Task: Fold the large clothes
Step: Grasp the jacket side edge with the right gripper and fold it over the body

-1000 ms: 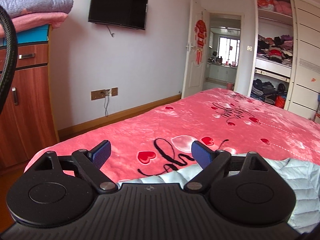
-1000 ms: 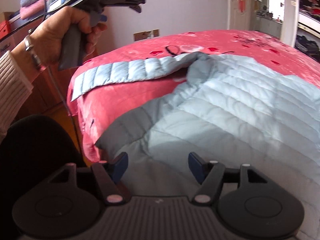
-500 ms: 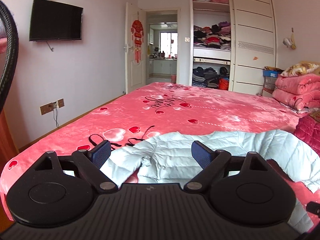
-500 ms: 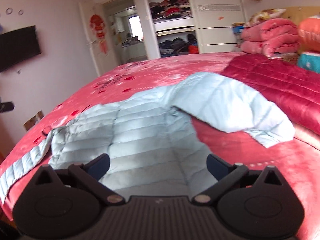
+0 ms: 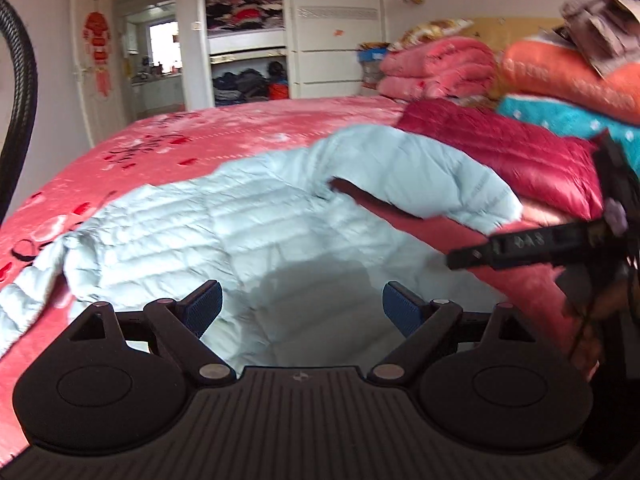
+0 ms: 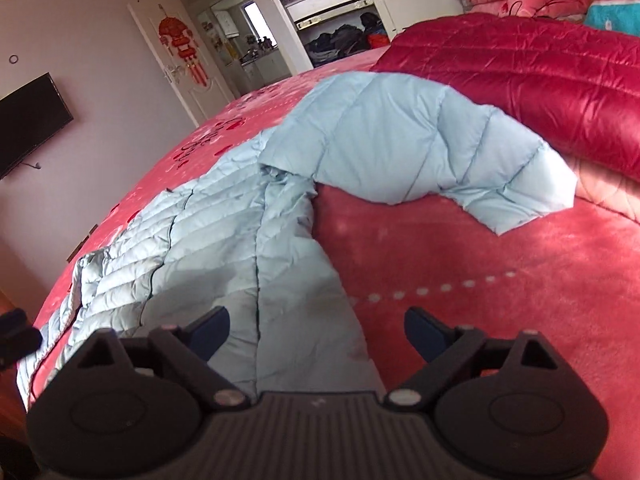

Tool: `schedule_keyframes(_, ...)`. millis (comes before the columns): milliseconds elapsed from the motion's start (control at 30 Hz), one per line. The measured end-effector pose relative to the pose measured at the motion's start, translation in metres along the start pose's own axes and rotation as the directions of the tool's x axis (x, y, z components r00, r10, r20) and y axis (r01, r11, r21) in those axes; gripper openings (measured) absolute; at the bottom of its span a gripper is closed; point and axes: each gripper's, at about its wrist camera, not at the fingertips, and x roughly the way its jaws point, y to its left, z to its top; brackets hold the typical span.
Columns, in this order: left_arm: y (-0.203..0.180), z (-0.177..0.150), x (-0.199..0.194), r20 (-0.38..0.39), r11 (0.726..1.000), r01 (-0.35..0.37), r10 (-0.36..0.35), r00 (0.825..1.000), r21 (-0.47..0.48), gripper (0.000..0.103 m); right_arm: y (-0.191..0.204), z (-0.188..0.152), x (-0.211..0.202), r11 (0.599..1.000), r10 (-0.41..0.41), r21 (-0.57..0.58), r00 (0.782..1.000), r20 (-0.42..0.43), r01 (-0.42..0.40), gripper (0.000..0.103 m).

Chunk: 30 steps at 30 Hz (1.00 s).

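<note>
A pale blue quilted down jacket [image 5: 256, 240] lies spread on a red bed cover [image 5: 224, 136]. It also shows in the right wrist view [image 6: 248, 248]. Its right sleeve [image 6: 420, 148] curves out toward a dark red quilt. Its left sleeve [image 5: 24, 300] trails toward the bed's left edge. My left gripper [image 5: 302, 310] is open and empty, above the jacket's lower body. My right gripper [image 6: 316, 332] is open and empty, above the jacket's right hem edge. The right gripper's body [image 5: 540, 244] shows at the right of the left wrist view.
A dark red quilt [image 6: 540, 76] and folded blankets [image 5: 440, 64] are piled at the head of the bed. An open wardrobe [image 5: 248, 40] and a doorway [image 5: 156, 60] stand beyond the bed. A TV [image 6: 28, 120] hangs on the left wall.
Both views have swung right, from the wall and bed foot toward the jacket and the head of the bed. Both grippers now sit lower over the jacket. Both stay open.
</note>
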Motion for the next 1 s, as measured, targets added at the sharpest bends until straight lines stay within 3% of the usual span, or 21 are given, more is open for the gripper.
schedule_keyframes(167,-0.045,-0.022,0.030,-0.045,0.989,0.099,-0.095,0.994,0.110,0.103,-0.006,-0.005,0.024,0.999,0.050,0.010,0.992,-0.119,-0.049,0.082)
schedule_keyframes(333,-0.055,-0.031,0.052,-0.080,0.984,0.116,-0.106,0.991,0.135,0.103,-0.017,-0.007,0.029,0.995,0.091,0.042,0.985,-0.143,-0.086,0.063)
schedule_keyframes(433,-0.059,-0.030,0.061,-0.108,0.986,0.114,-0.101,0.989,0.120,0.103,-0.023,-0.008,0.030,0.989,0.131,0.093,0.979,-0.153,-0.118,0.039)
schedule_keyframes(467,-0.059,-0.029,0.064,-0.115,0.987,0.111,-0.097,0.989,0.115,0.103,-0.024,-0.008,0.029,0.985,0.153,0.108,0.975,-0.158,-0.137,0.021)
schedule_keyframes(500,-0.061,-0.029,0.068,-0.120,0.988,0.108,-0.095,0.988,0.108,0.103,-0.024,-0.008,0.028,0.980,0.179,0.122,0.970,-0.163,-0.160,0.011)
schedule_keyframes(767,-0.046,-0.031,0.048,-0.129,0.987,0.142,-0.131,0.983,0.081,0.103,-0.008,-0.010,0.018,0.979,0.199,0.087,0.960,-0.199,-0.185,0.002)
schedule_keyframes(833,-0.021,-0.038,0.015,-0.132,0.982,0.172,-0.162,0.978,0.076,0.103,-0.005,-0.010,0.012,0.974,0.222,0.095,0.952,-0.208,-0.206,0.002)
schedule_keyframes(1000,-0.017,-0.038,0.000,-0.139,0.971,0.233,-0.224,0.965,0.052,0.103,0.006,-0.015,-0.003,0.965,0.260,0.082,0.936,-0.236,-0.248,0.001)
